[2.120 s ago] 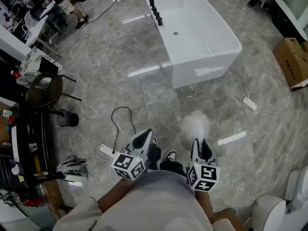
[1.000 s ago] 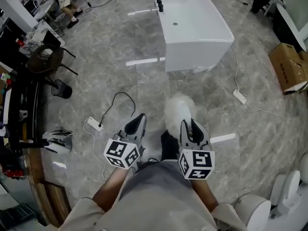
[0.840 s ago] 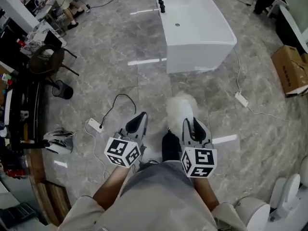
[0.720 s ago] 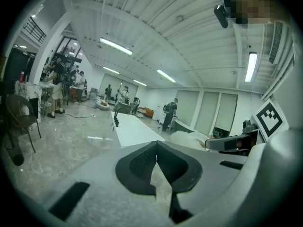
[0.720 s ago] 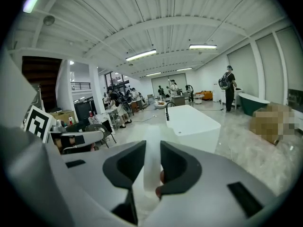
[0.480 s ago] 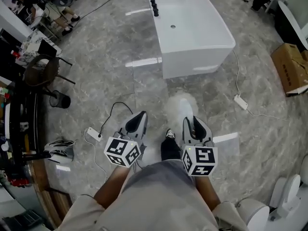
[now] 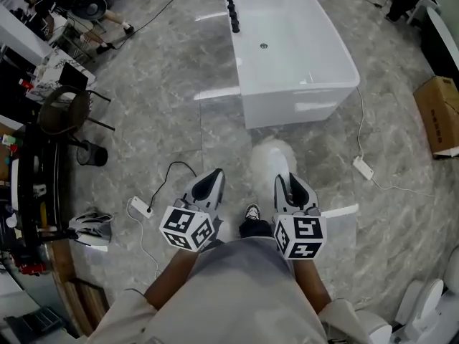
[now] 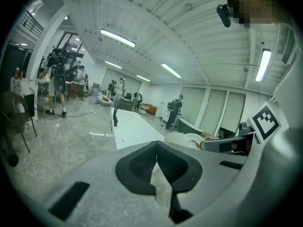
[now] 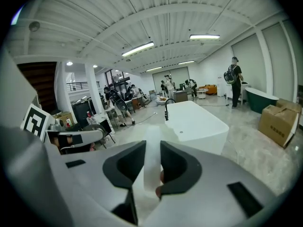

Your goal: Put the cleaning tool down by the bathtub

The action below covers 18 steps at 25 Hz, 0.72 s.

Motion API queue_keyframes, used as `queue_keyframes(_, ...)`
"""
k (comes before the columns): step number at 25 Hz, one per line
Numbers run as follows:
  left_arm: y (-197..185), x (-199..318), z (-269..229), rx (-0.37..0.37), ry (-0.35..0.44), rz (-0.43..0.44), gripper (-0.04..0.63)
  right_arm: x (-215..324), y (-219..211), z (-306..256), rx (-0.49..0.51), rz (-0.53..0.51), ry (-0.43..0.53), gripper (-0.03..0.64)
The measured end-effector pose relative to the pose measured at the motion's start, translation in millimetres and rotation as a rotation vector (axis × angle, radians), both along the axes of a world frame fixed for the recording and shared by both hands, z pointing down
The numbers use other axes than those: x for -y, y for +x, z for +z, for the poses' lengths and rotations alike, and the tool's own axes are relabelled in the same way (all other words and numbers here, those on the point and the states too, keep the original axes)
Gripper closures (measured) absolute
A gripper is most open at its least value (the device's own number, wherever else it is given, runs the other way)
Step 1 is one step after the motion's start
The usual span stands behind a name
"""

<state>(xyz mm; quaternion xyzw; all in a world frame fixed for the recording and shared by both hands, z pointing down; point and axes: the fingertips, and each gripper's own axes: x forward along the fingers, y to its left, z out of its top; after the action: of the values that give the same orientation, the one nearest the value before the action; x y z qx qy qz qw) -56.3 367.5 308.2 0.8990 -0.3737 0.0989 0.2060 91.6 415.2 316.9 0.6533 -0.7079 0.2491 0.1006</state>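
A white bathtub (image 7: 294,49) with a black faucet (image 7: 235,6) stands ahead on the grey stone floor. My right gripper (image 7: 285,179) is shut on the white handle (image 9: 150,167) of the cleaning tool. Its fluffy white head (image 7: 272,160) sticks out ahead, over the floor short of the tub's near end. My left gripper (image 7: 215,174) is held level beside it, shut with nothing between its fingertips. In the left gripper view the tub (image 8: 132,129) lies ahead and the fluffy head (image 8: 182,138) shows at the right. The right gripper view has the tub (image 9: 199,122) straight ahead.
A power strip (image 7: 361,167) with its cord lies right of the tub, and another power strip (image 7: 140,208) with a looped black cable lies at the left. A cardboard box (image 7: 441,113) sits far right. A chair (image 7: 61,117), a black bin (image 7: 93,155) and desks line the left side.
Both grippers have travelled forward over the floor with the person's steps, side by side. The cleaning tool stays in the right gripper, and the tub's near end sits slightly lower in the head view.
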Motion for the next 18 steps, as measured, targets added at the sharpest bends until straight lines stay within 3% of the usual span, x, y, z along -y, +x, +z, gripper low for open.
queue_keyframes(10, 15, 27, 1, 0.003, -0.009, -0.047, 0.586, 30, 19, 6, 0.016, -0.031, -0.009, 0.532)
queue_keyframes(18, 14, 47, -1, -0.035, -0.029, -0.064, 0.586, 39, 25, 5, 0.030, -0.003, -0.007, 0.532)
